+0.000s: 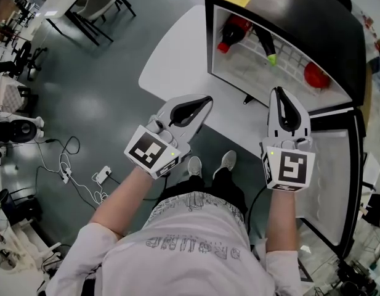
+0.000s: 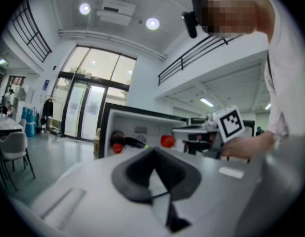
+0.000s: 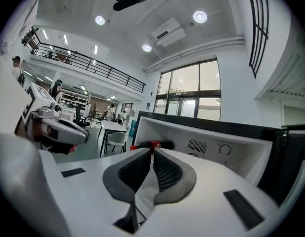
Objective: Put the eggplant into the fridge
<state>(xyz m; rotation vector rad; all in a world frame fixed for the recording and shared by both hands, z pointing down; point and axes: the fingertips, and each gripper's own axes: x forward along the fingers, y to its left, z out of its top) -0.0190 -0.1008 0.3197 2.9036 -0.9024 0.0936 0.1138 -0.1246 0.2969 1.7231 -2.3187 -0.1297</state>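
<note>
Inside the fridge (image 1: 300,11), only head view shows the rack (image 1: 291,57).

The fridge (image 1: 337,17) stands on the bench (image 1: 177,54), directly ahead of the right hand-held gripper (image 1: 277,92) and ahead and to the right of the left hand-held gripper (image 1: 207,100). Its door (image 1: 337,165) stands open to the right of the right hand-held gripper. On the shelf (image 1: 291,57) inside lie, from left to right, a bottle (image 1: 231,32), the eggplant (image 1: 265,44) just beside it, and a round fruit (image 1: 316,76) well apart.
</note>
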